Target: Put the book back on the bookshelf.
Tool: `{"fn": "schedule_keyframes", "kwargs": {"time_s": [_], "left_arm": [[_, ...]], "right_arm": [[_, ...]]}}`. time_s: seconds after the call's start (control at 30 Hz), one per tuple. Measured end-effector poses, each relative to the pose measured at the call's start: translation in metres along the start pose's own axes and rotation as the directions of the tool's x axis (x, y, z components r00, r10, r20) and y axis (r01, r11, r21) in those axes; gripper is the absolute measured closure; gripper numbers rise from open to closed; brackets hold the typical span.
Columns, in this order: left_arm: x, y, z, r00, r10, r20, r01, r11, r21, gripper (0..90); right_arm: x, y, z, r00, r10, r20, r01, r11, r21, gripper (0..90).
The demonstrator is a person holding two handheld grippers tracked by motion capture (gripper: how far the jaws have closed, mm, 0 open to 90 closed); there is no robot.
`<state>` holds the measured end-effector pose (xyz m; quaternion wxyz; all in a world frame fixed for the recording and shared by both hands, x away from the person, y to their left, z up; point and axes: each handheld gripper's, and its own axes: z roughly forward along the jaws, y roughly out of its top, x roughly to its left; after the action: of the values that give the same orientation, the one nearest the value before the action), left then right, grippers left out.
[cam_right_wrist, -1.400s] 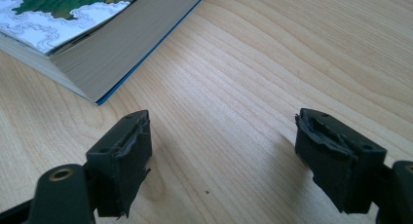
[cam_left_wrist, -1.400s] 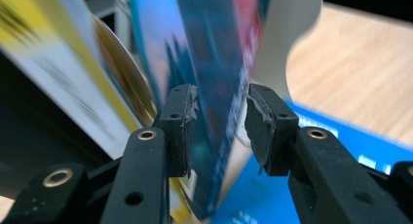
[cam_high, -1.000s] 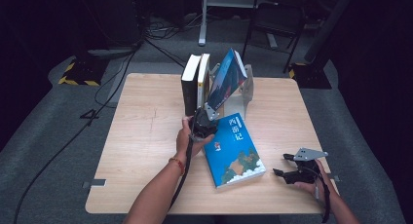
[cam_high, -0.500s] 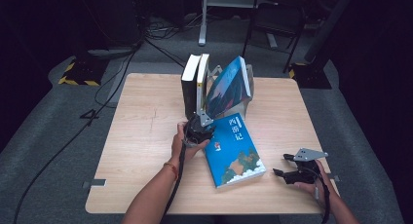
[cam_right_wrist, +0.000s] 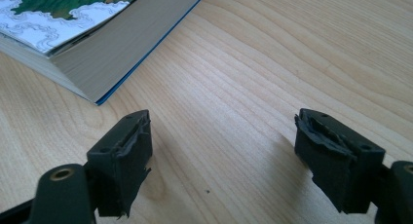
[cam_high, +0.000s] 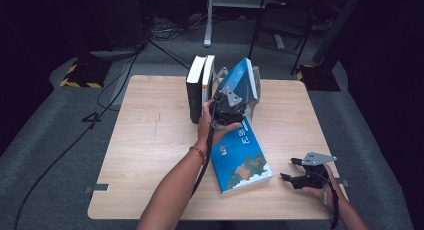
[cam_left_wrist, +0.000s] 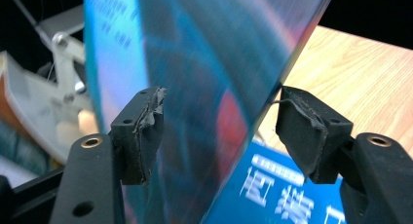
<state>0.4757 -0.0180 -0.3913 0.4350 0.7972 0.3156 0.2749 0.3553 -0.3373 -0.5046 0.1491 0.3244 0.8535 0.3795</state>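
Note:
A blue book [cam_high: 241, 81] leans tilted against a metal stand [cam_high: 256, 88], to the right of two upright books [cam_high: 199, 87]. My left gripper [cam_high: 231, 96] is raised at the leaning book's lower edge. In the left gripper view the book [cam_left_wrist: 204, 63] sits between the jaws of that gripper [cam_left_wrist: 219, 131], which have just been opening, and the pads [cam_left_wrist: 146, 126] stand off it. A second blue book [cam_high: 241, 157] lies flat on the table [cam_high: 150, 140]. My right gripper [cam_high: 292, 171] rests open at the front right, its jaws [cam_right_wrist: 224, 156] holding nothing beside that book's corner [cam_right_wrist: 73, 19].
The stand's white bracket [cam_left_wrist: 63, 63] shows behind the leaning book. Bare wood lies on the table's left half and along its front edge. Cables and chair legs [cam_high: 280, 35] are on the dark floor beyond the far edge.
My left gripper has risen and moved away from me along the leaning book, and its jaws have spread apart. The right gripper has not moved.

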Motion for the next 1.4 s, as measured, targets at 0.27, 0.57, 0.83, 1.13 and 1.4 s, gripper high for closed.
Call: {"fn": "schedule_keyframes", "kwargs": {"time_s": [0.27, 0.57, 0.83, 1.13, 1.4], "left_arm": [[-0.019, 0.015, 0.022, 0.9802, 0.028, -0.196, -0.022, 0.9992, 0.032, 33.2], [-0.006, 0.031, 0.002, 0.9477, 0.037, -0.317, -0.042, 0.999, -0.011, 67.5], [0.04, 0.027, -0.031, 0.9352, -0.052, -0.35, 0.07, 0.9968, 0.04, 69.4], [0.051, 0.023, -0.037, 0.9299, -0.033, -0.366, 0.052, 0.9978, 0.041, 64.7], [0.048, 0.039, -0.033, 0.9229, -0.03, -0.384, 0.035, 0.9994, 0.007, 57.9]], "right_arm": [[-0.001, 0.0, 0.0, 1.0, -0.003, -0.002, 0.003, 1.0, 0.001, 21.5], [-0.001, 0.0, 0.0, 1.0, -0.006, -0.004, 0.006, 1.0, 0.001, 21.6], [-0.001, 0.0, 0.0, 1.0, -0.006, -0.006, 0.006, 1.0, -0.001, 21.6], [-0.001, 0.0, 0.001, 1.0, -0.006, -0.007, 0.006, 1.0, 0.0, 21.5], [-0.001, 0.0, 0.001, 1.0, -0.006, -0.007, 0.006, 1.0, 0.0, 21.5]]}}
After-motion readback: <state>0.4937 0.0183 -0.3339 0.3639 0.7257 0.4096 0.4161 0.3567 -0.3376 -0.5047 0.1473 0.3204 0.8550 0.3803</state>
